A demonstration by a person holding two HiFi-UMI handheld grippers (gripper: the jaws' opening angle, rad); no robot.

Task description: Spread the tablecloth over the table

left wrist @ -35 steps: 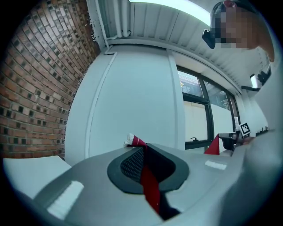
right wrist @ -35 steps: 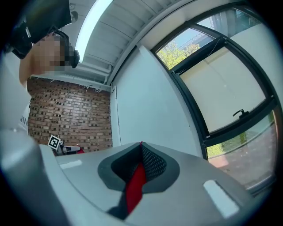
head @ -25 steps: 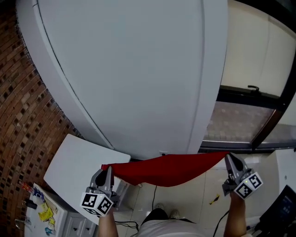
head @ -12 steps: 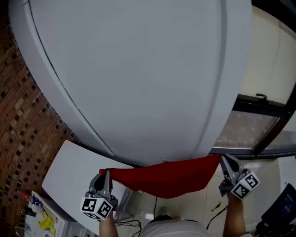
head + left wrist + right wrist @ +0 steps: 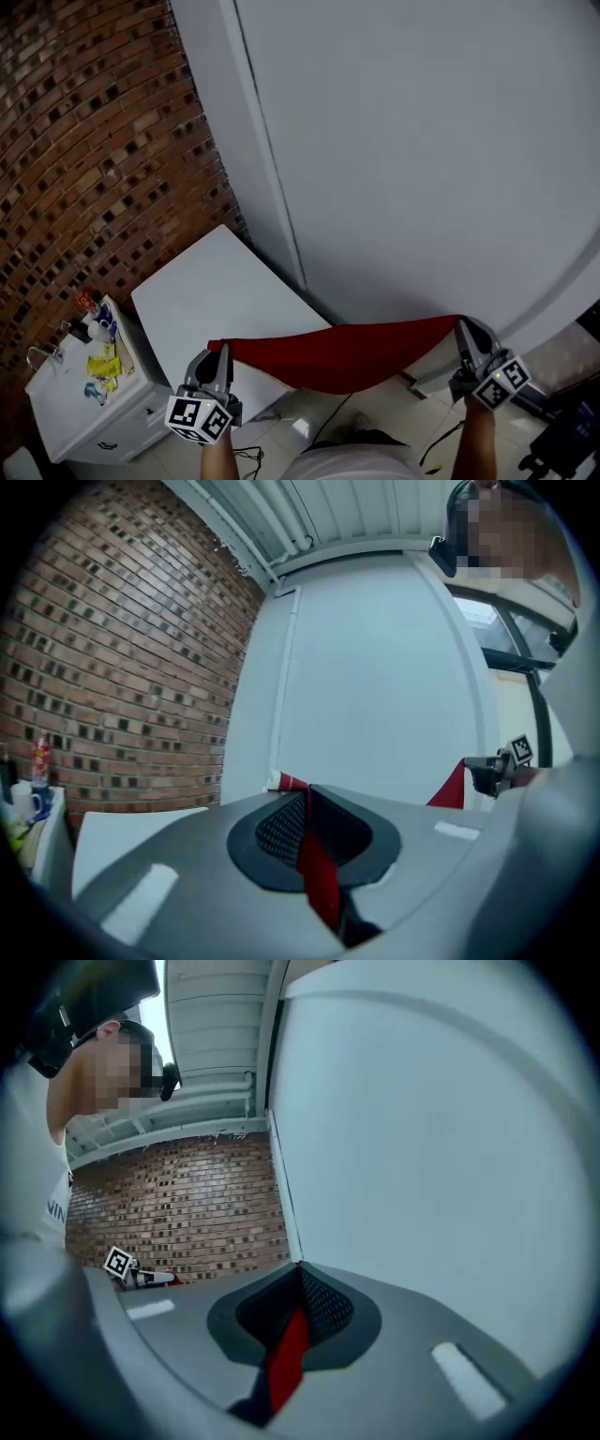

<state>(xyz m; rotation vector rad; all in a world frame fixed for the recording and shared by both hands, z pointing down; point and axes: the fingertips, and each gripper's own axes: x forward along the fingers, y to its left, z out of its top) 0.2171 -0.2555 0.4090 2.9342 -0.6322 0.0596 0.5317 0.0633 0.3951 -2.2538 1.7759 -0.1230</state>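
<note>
You are at the carrying step: the tablecloth hangs in the air between your two hands and none of it lies on the table yet. Your left claw is clamped tight on one end of the red fabric, which runs as a thin strip between the closed jaws in the left gripper view. Your right claw pinches the other end in the same way (its own view shows a red band squeezed between dark ribbed pads). Between the two claws the cloth sags in a shallow curve. In the head view its left end sits over the near corner of the white table, while most of its length hangs to the right, over the floor. The table stands ahead and to your left, close to the brick wall, with a low white cabinet beside it. The next move, as I judge it, calls for swinging both hands over the tabletop together, keeping the cloth taut and level, then lowering it so the far edge lands first.
</note>
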